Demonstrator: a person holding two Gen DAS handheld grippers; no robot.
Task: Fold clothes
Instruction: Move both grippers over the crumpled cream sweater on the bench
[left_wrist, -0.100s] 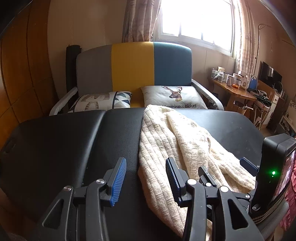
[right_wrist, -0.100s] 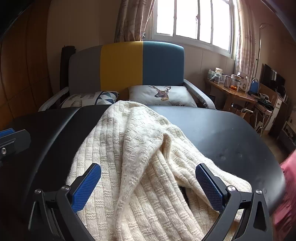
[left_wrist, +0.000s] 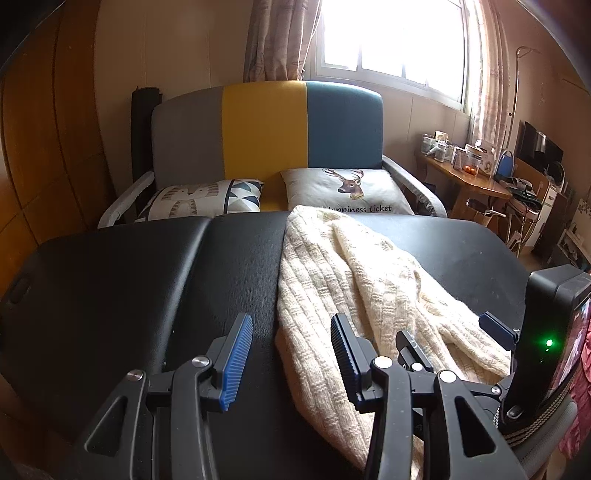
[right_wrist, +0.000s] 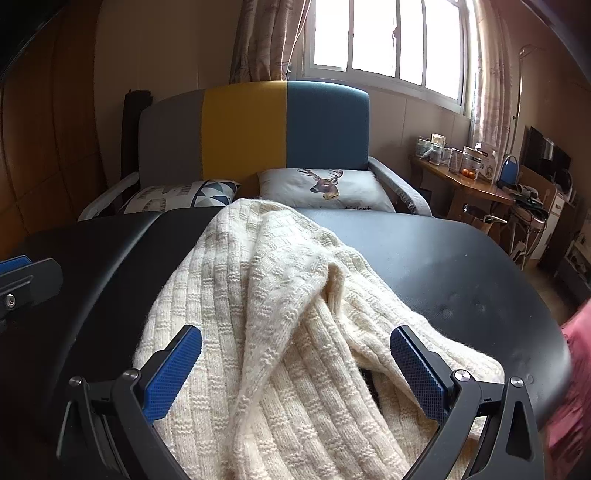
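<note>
A cream knitted sweater (left_wrist: 354, 280) lies crumpled lengthwise on a black padded table (left_wrist: 147, 280). It also shows in the right wrist view (right_wrist: 280, 314). My left gripper (left_wrist: 291, 358) is open and empty, held over the sweater's near left edge. My right gripper (right_wrist: 295, 369) is wide open and empty above the sweater's near end. Part of the right gripper (left_wrist: 498, 328) shows at the right of the left wrist view. A left finger tip (right_wrist: 18, 273) shows at the left edge of the right wrist view.
Behind the table stands a grey, yellow and teal sofa (left_wrist: 266, 133) with a deer cushion (left_wrist: 343, 188) and a patterned cushion (left_wrist: 199, 195). A wooden desk (left_wrist: 469, 181) with jars stands at the right under the window. Pink cloth (right_wrist: 576, 369) shows at the right edge.
</note>
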